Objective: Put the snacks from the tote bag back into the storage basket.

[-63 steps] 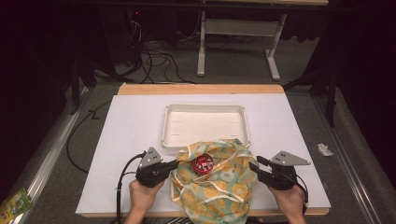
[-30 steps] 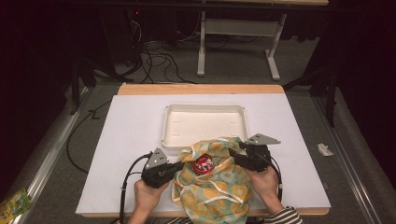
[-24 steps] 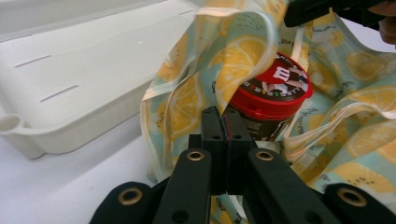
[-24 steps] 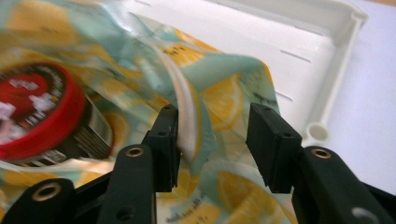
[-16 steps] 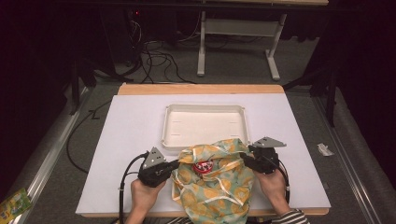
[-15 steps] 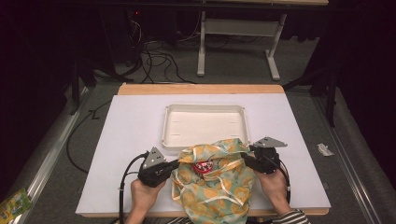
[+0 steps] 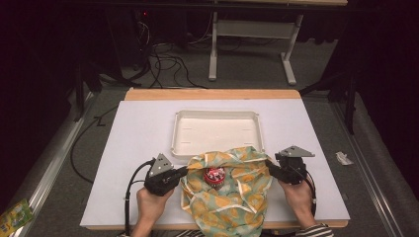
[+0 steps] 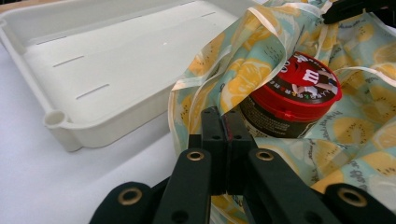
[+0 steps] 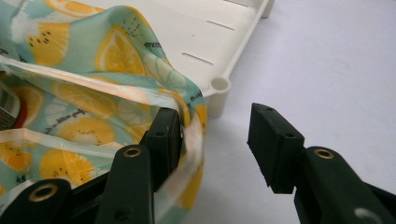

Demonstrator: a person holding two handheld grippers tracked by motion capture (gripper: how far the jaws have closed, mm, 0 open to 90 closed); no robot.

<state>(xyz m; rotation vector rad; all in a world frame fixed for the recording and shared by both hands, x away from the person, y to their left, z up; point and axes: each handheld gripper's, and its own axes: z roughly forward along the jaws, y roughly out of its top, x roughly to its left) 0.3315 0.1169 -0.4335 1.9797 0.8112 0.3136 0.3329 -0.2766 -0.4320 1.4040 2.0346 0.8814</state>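
A lemon-print bag lies crumpled at the table's near edge, its mouth up. Inside it stands a can with a red lid. My left gripper is at the bag's left rim, shut on the fabric edge. In the left gripper view the closed jaws pinch the bag just in front of the can. My right gripper is at the bag's right rim. Its jaws stand apart; the bag's ribbon edge drapes against one jaw and the other is clear of it.
A white tray sits just beyond the bag, which overlaps its near rim. White table top lies bare on both sides. On the floor are a green packet at the left and a white scrap at the right.
My right gripper moved in to the bag's upper right rim, then drew outward to the right and a little nearer. The bag's rim spread with it. The left gripper stayed put.
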